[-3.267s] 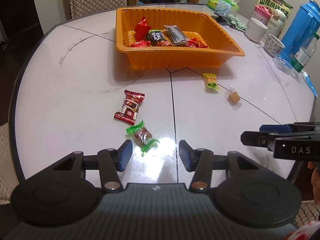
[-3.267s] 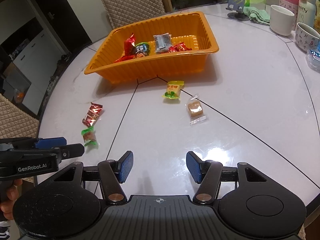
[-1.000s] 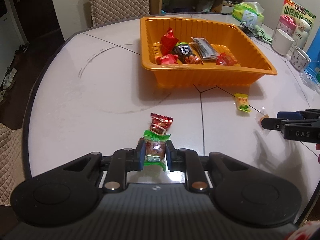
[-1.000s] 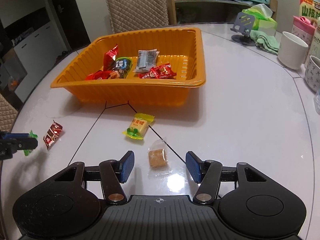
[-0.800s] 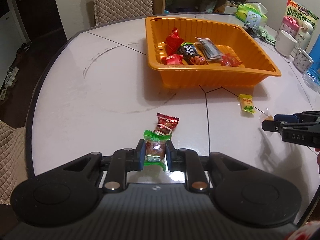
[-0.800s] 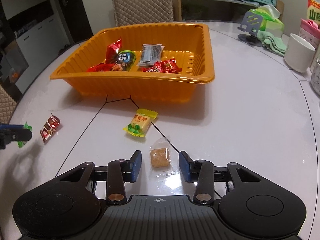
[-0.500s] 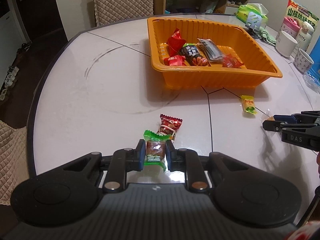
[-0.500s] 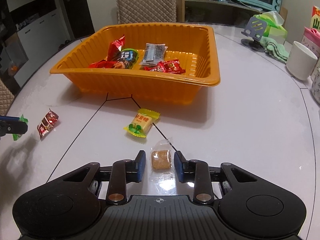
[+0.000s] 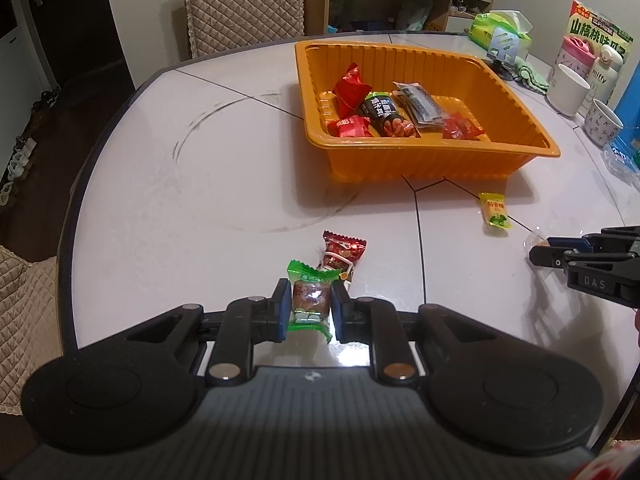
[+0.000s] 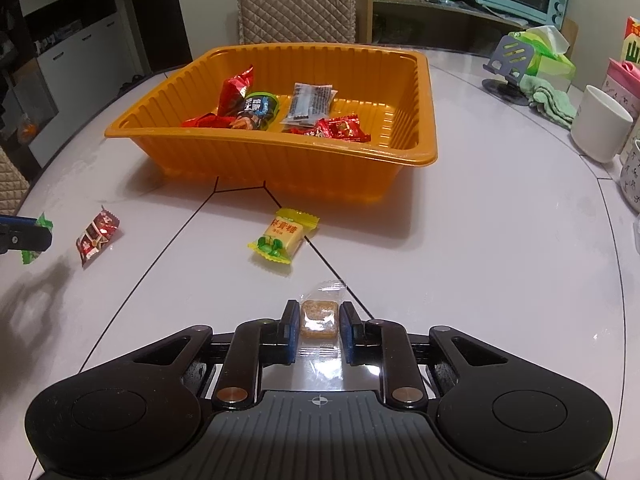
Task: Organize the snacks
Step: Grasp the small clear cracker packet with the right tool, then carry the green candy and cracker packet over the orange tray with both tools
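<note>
A: White round table point(image 9: 224, 184), cups and a shelf behind it. How far along is the sorting?

B: Partly done, I'd judge. The orange tray point(image 10: 424, 92) at 12 o'clock already holds several packets. Four snacks are outside it: two gripped, two loose.

A: Which ones are gripped?

B: The left gripper point(image 9: 309, 307) has its fingers drawn in close on the green candy point(image 9: 310, 296), pads against both of its sides; it seems lifted just off the table. The right gripper point(image 10: 319, 331) is narrowed around the clear-wrapped cube point(image 10: 319, 319). The pads sit right at its sides, but whether they truly pinch it I can't tell for sure. The wrapper's tail lies on the table.

A: And the loose ones?

B: A red candy point(image 9: 340, 254) lies just past the green one, at 1 o'clock from the left fingers, near but apart from the tray. A yellow candy point(image 10: 283, 237) lies at 11 o'clock from the right fingers, between them and the tray's near wall.

A: What's left?

B: Carrying both held pieces to the tray, then fetching the red and yellow ones.
</note>
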### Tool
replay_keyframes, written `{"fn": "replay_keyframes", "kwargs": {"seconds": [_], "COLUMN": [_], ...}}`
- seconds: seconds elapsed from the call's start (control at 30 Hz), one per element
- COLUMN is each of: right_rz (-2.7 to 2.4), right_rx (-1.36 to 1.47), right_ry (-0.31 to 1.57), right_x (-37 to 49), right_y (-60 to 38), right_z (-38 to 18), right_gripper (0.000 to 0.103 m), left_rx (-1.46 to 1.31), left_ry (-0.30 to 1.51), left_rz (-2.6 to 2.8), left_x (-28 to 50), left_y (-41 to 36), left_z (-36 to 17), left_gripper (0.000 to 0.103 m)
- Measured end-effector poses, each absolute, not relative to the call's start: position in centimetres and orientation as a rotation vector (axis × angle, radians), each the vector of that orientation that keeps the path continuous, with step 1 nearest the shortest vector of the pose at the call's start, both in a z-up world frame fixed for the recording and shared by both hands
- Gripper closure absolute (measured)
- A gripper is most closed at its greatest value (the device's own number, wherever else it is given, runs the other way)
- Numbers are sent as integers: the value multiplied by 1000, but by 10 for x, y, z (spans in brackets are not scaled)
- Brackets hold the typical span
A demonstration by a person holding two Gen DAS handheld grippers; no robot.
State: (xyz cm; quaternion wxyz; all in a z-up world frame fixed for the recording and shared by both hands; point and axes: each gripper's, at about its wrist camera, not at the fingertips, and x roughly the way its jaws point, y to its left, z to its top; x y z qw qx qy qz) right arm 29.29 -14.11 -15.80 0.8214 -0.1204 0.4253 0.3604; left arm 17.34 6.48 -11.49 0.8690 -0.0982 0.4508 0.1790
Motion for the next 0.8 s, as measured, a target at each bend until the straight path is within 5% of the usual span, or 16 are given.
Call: {"fn": "replay_keyframes", "kwargs": {"seconds": [0.8], "right_rz": [803], "right_rx": [-49], "right_ry": [867], "right_x": [308], "right_y": [-165], "right_z": [-87], "right_gripper": [82], "left_rx": [-181], "left_ry": [822], "left_rz": [264], "left_x": [193], "left_y": [53], "left_z": [-64], "left_gripper": [85]}}
